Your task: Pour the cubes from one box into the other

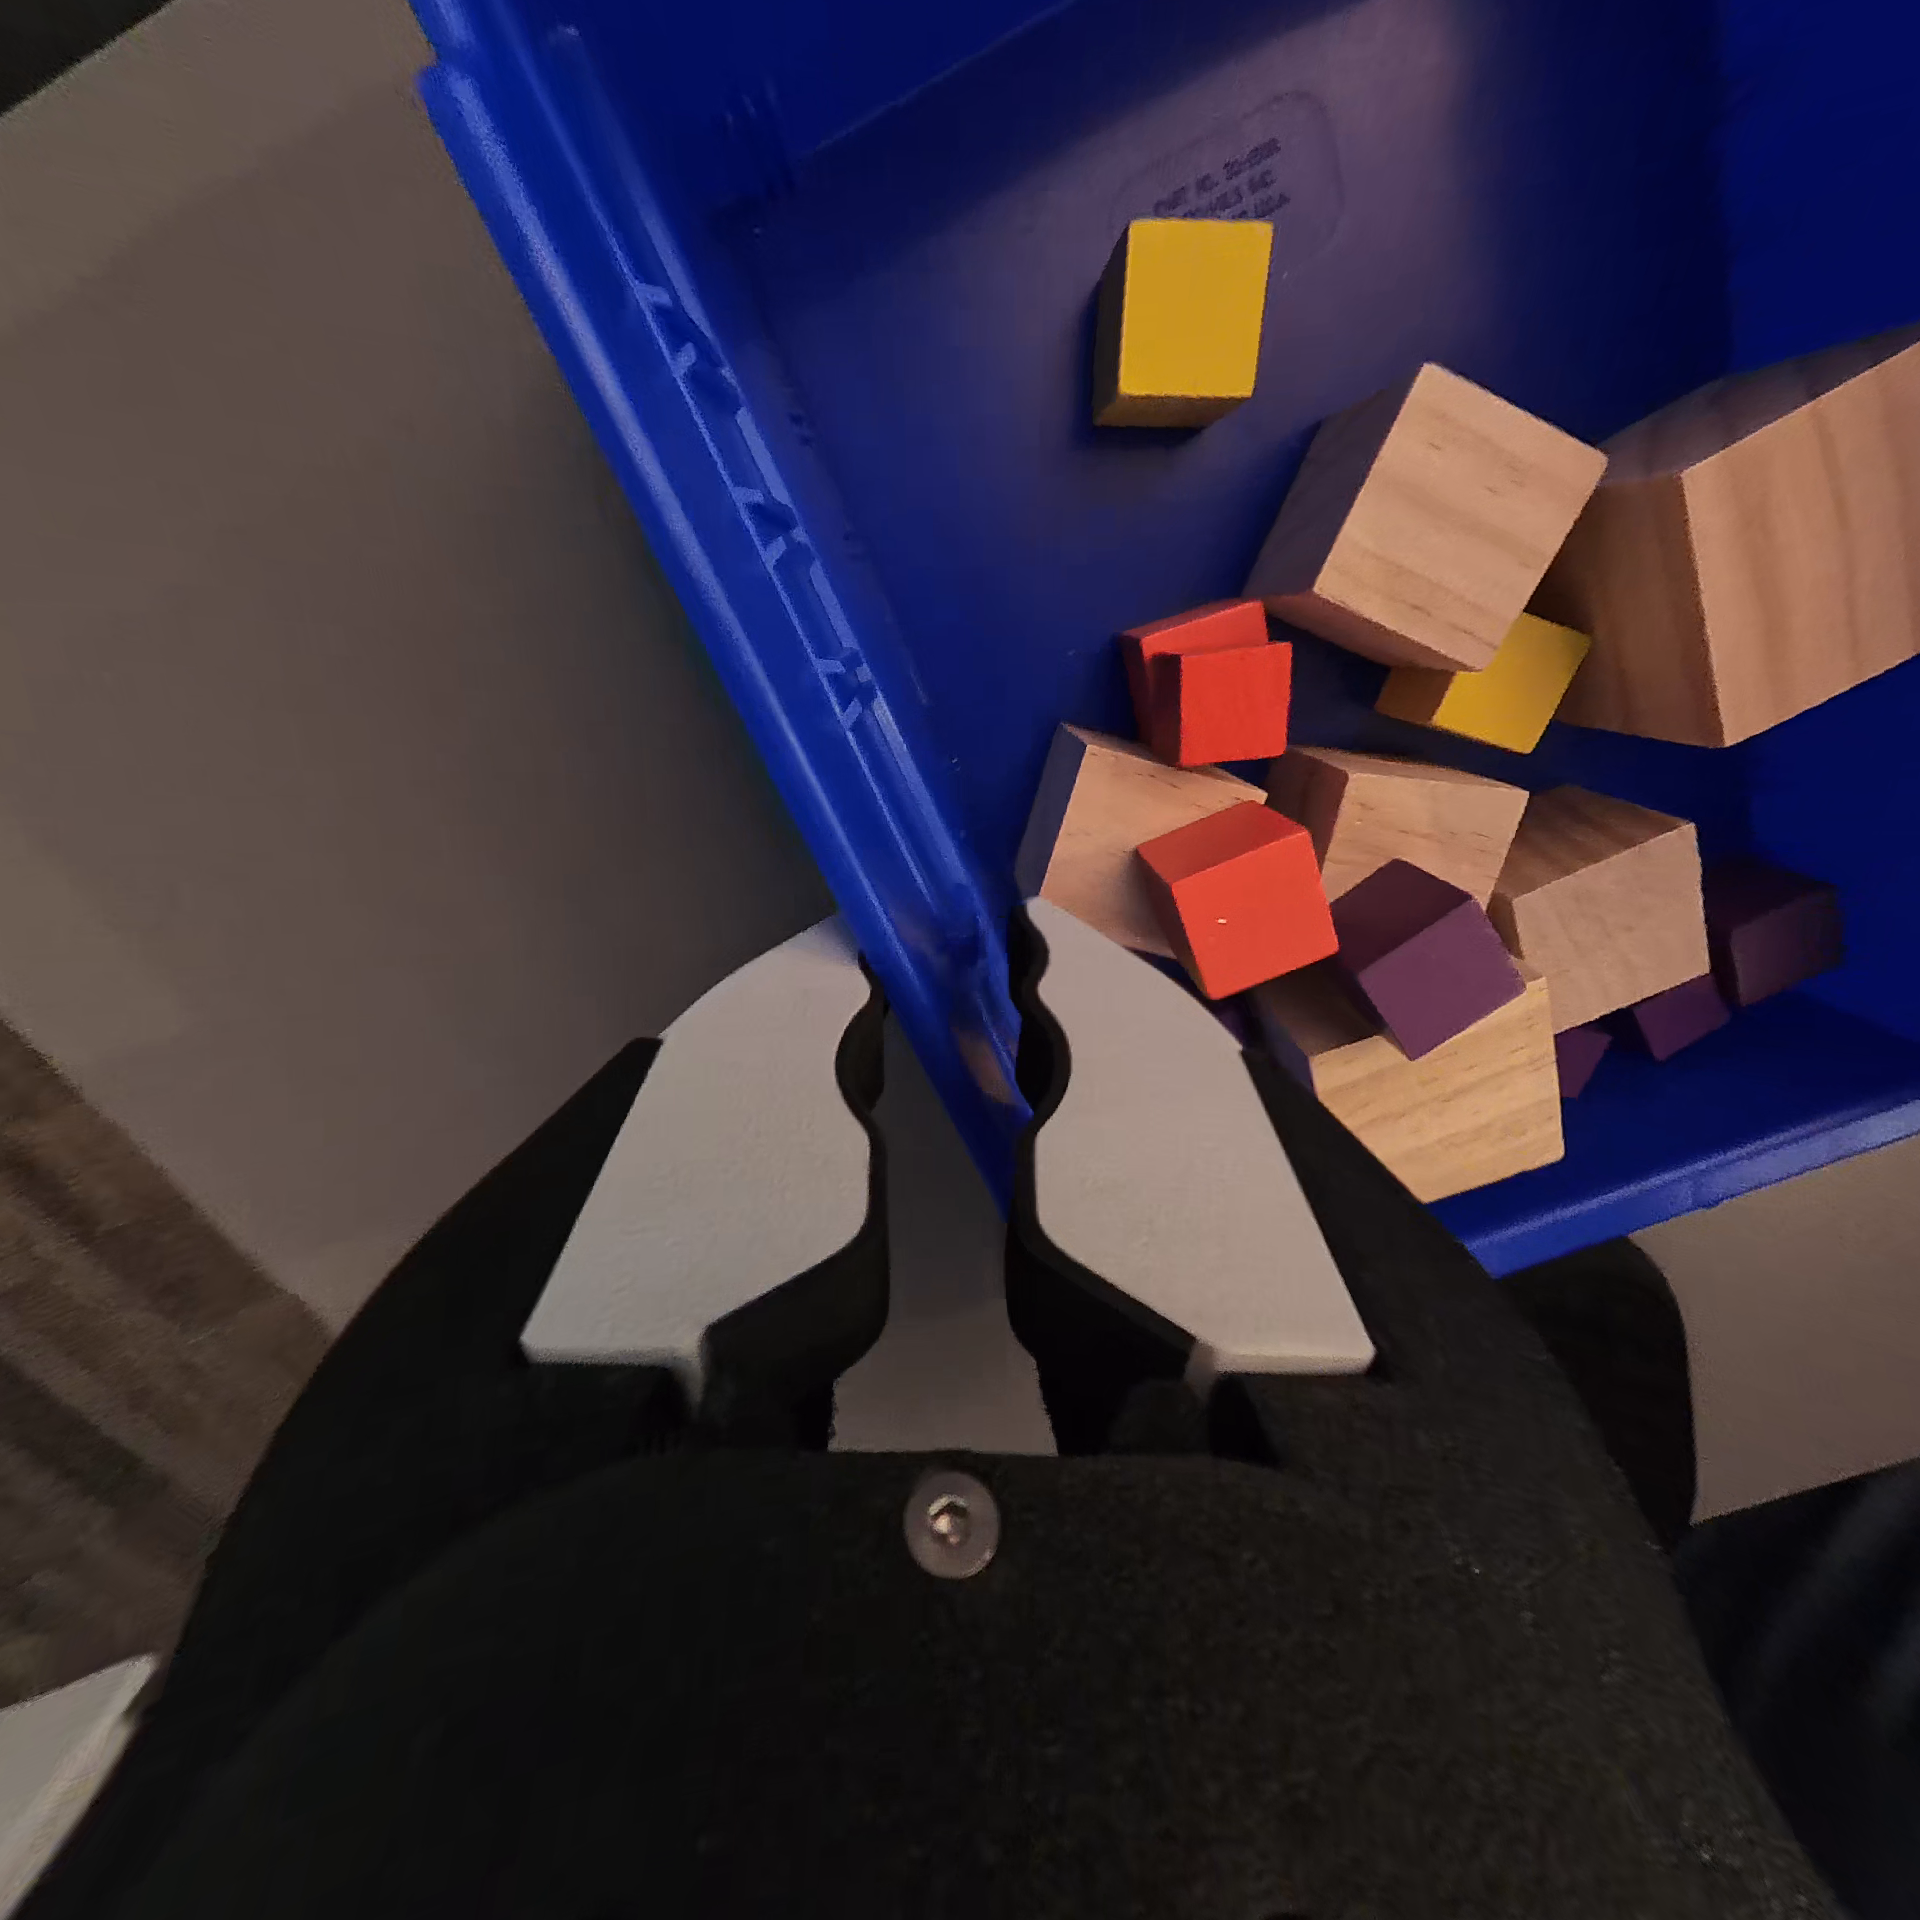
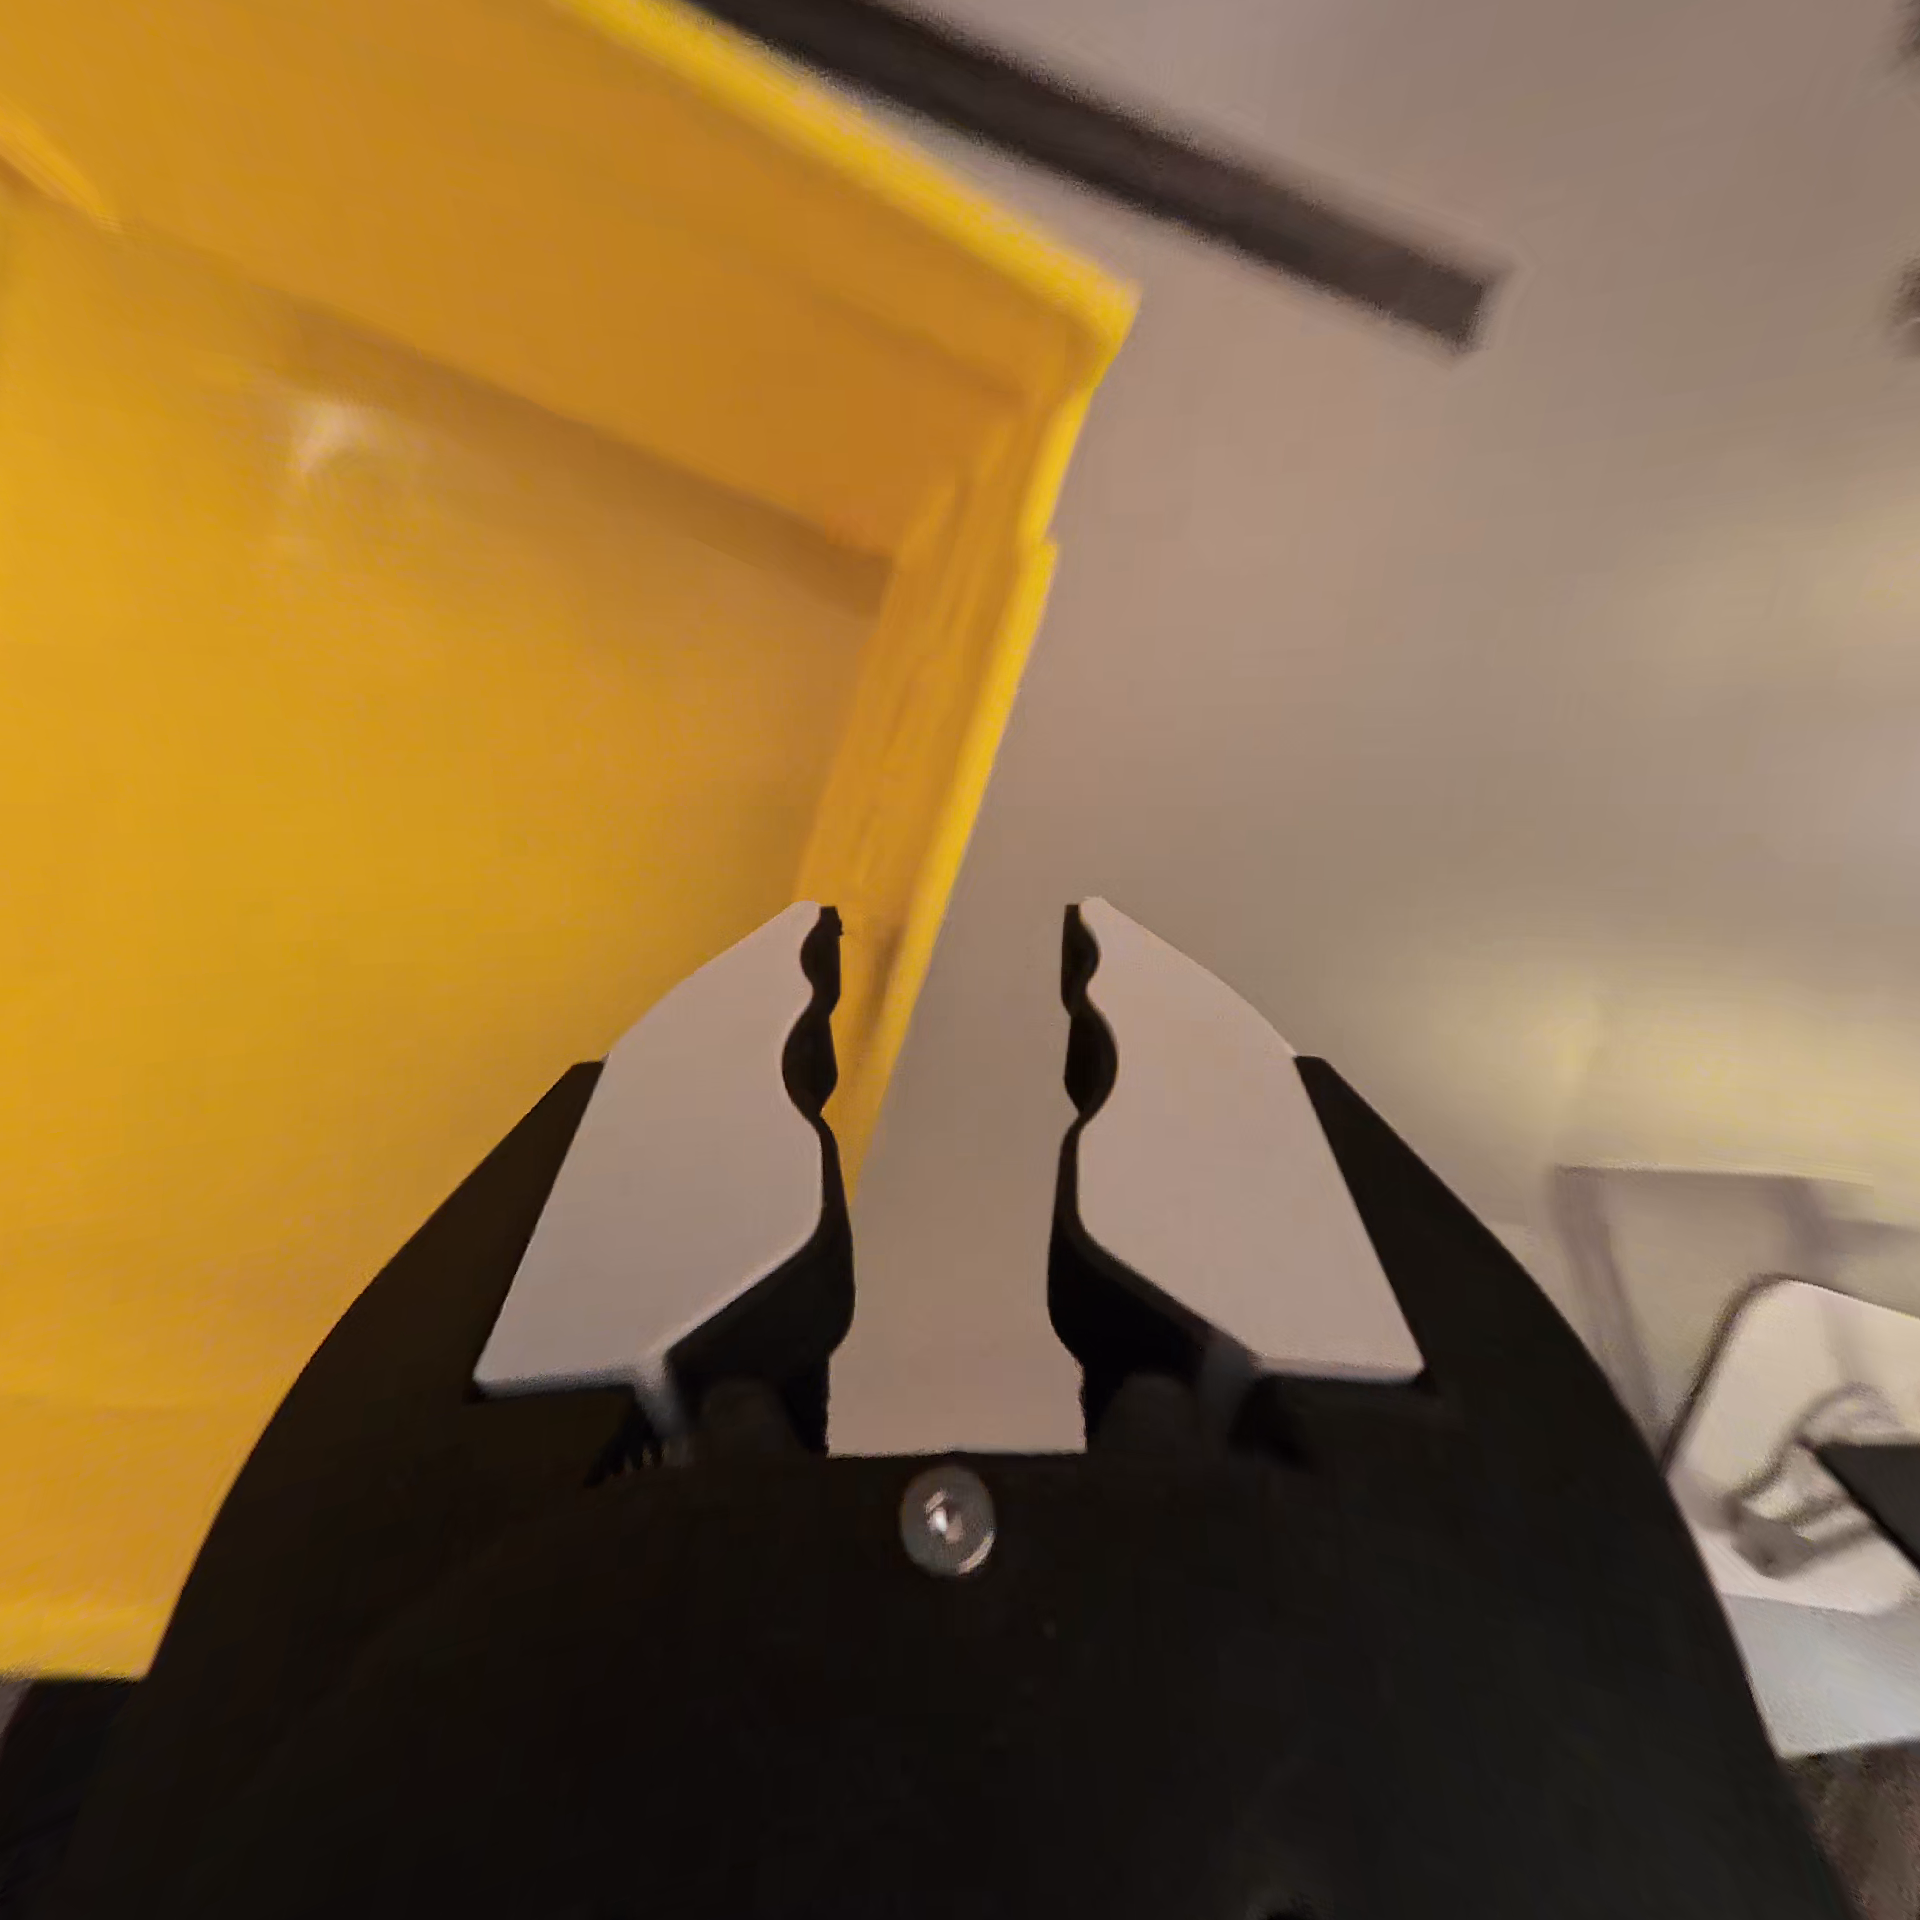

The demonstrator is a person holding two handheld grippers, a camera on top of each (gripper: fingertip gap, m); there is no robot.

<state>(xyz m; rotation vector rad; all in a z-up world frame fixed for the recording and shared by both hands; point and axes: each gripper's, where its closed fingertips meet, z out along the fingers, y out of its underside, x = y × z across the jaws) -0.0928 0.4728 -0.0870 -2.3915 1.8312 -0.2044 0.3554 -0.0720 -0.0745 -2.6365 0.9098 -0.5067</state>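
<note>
A blue box fills the upper right of the left wrist view. It holds a pile of cubes in its near corner: plain wooden ones, red ones, purple ones, and a yellow cube lying apart. My left gripper is shut on the blue box's side wall near that corner. In the right wrist view a yellow box fills the left; its visible inside is empty. My right gripper is open, with the yellow box's right wall just inside the gap by the left finger, not clamped.
A white table top lies under the blue box, with brown carpet beyond its left edge. In the right wrist view the table stretches right of the yellow box; a dark strip and a white object lie farther off.
</note>
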